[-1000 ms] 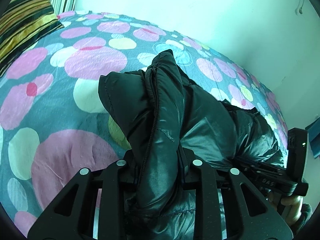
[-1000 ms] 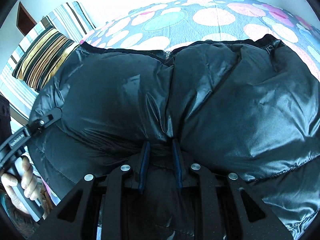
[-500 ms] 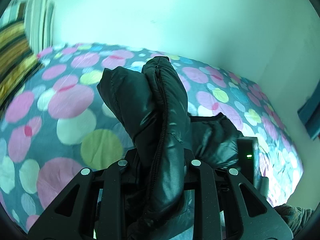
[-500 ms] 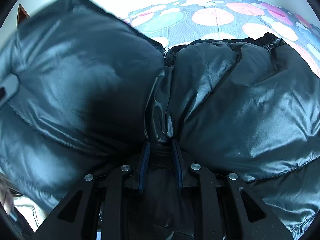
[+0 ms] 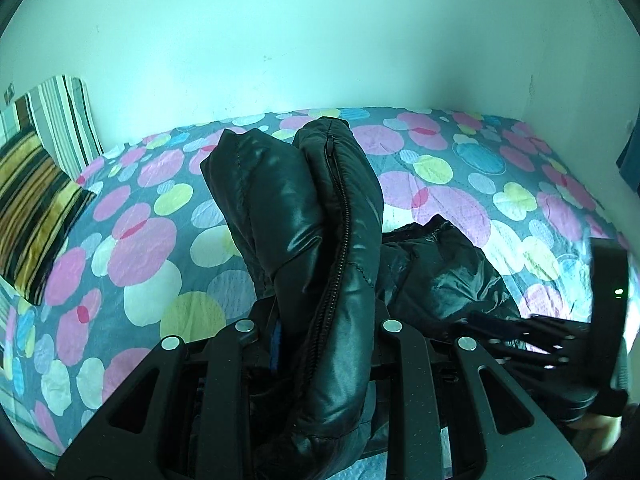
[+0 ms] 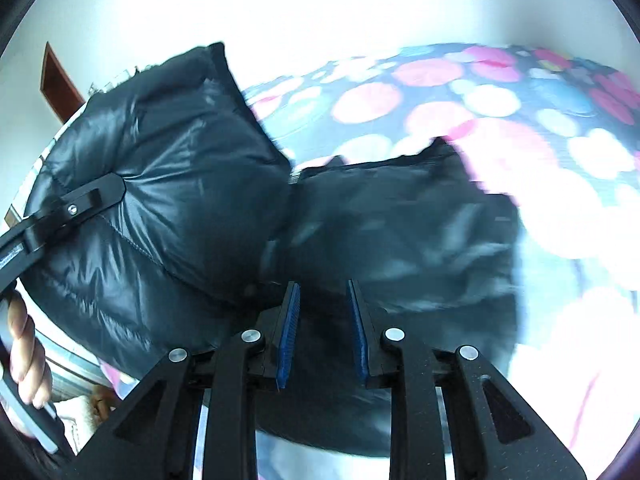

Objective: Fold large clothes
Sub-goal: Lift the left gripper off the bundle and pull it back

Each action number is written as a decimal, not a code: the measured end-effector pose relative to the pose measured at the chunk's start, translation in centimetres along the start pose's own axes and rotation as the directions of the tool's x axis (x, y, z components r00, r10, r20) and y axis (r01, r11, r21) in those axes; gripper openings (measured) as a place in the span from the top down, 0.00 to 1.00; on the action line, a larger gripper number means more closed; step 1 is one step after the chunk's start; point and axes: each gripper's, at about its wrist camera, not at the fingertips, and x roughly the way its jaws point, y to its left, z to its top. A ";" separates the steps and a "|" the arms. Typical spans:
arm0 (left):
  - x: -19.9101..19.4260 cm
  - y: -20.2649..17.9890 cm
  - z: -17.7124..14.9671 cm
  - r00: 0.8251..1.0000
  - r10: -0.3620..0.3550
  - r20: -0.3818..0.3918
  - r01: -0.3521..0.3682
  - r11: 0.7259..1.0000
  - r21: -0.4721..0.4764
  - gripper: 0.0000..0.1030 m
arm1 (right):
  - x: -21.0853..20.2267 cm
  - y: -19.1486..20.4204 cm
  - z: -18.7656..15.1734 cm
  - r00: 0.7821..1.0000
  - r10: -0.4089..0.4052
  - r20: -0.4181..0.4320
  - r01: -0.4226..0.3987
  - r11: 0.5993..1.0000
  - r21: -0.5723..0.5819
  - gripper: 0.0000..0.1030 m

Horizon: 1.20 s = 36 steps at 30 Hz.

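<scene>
A shiny black puffer jacket (image 5: 320,232) is held up over the polka-dot bed (image 5: 132,240). My left gripper (image 5: 326,320) is shut on a zipper-edged fold that stands upright between its fingers. The right gripper's body shows at the right edge of the left wrist view (image 5: 560,340). In the right wrist view the jacket (image 6: 168,200) bulges at left and centre. My right gripper (image 6: 323,300) is shut on the jacket's fabric; its blue pads (image 6: 288,332) show a gap with dark fabric between them. The left gripper's finger (image 6: 80,204) presses into the jacket at left.
A striped pillow (image 5: 36,208) leans at the bed's left end against the pale wall (image 5: 320,40). A hand (image 6: 24,360) grips the left tool's handle. A brown door edge (image 6: 60,84) shows at far left.
Both grippers have lifted the jacket off the bed. The left view now looks level across the bed. The right gripper's pads have drawn apart somewhat, and its view is blurred by motion.
</scene>
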 end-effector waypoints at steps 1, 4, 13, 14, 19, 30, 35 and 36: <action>0.1 -0.7 0.1 1.000 0.009 -0.001 -0.009 1.000 0.010 0.75 | -0.8 -1.0 -0.3 1.000 -0.016 0.005 0.016 1.000 0.007 0.76; 0.4 -3.1 0.2 1.000 0.030 -0.002 -0.030 0.999 0.045 0.75 | -2.6 -3.5 -1.3 0.997 -0.075 0.023 0.075 0.997 0.034 0.76; 3.1 -12.0 -1.0 0.993 0.117 -0.019 -0.111 0.973 0.202 0.75 | -5.8 -10.8 -4.0 0.976 -0.214 0.033 0.206 0.966 0.159 0.74; 3.6 -13.3 -1.4 0.990 0.138 -0.017 -0.130 0.964 0.230 0.75 | -6.1 -11.5 -4.3 0.975 -0.222 0.031 0.213 0.962 0.173 0.74; 5.4 -17.8 -3.5 0.980 0.200 -0.007 -0.186 0.924 0.334 0.75 | -6.7 -14.0 -4.9 0.974 -0.224 0.026 0.213 0.951 0.223 0.74; 8.0 -22.2 -6.1 0.966 0.257 0.019 -0.242 0.880 0.408 0.74 | -7.5 -16.8 -6.1 0.975 -0.224 0.015 0.212 0.940 0.267 0.74; 8.3 -22.7 -6.5 0.964 0.264 0.024 -0.249 0.871 0.424 0.74 | -7.7 -17.1 -6.3 0.971 -0.237 0.011 0.226 0.936 0.272 0.74; 8.4 -22.7 -6.5 0.964 0.264 0.024 -0.249 0.871 0.423 0.74 | -7.7 -17.2 -6.3 0.970 -0.243 0.010 0.232 0.935 0.270 0.74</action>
